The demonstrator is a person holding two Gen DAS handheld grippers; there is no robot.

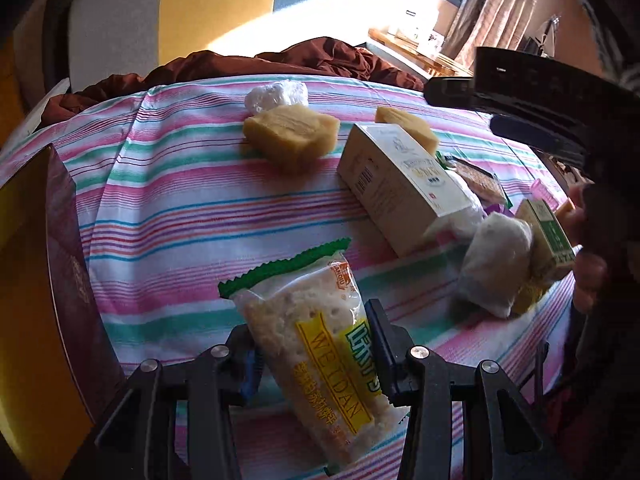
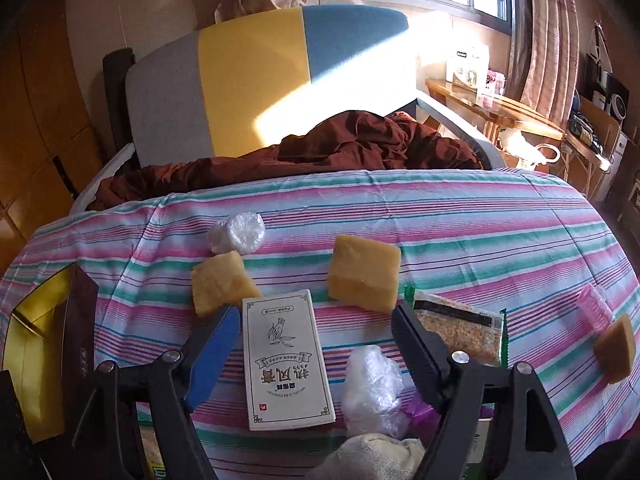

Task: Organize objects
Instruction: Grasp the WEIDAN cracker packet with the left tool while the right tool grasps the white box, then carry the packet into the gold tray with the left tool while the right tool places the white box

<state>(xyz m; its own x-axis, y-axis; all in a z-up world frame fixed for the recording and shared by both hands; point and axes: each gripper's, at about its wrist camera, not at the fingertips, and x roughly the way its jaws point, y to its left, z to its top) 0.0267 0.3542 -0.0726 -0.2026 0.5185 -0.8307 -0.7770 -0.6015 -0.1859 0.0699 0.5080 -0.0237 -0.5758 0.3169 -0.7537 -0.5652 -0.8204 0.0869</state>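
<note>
A bench draped in a pink, green and white striped cloth [image 2: 440, 216] carries scattered snacks and small boxes. The left gripper [image 1: 312, 344] has its jaws narrowed onto a cracker packet [image 1: 316, 340] printed with yellow and green labels; the pads press its two long sides, and the packet tilts up and away from the camera. At the cloth's left edge stands a dark box with a gold interior [image 2: 44, 360], open at the top, which looks like the likely place for sorted items.

The right gripper [image 2: 316, 356] hovers with jaws fairly wide and holding nothing. Between them lie a white tea box [image 2: 286, 360] flat on the cloth and a crumpled clear wrapper [image 2: 372, 392] just beside it. Beyond sit two yellow sponge-like blocks [image 2: 364, 276] and a small clear-wrapped bundle [image 2: 236, 234]; a seeded bar in a green-edged packet [image 2: 460, 328] lies to the right.

The step in hand appears to be picking up the cracker packet. The next move likely calls for lifting it clear and carrying it left toward the open box, while the right gripper settles squarely over the tea box before closing.
</note>
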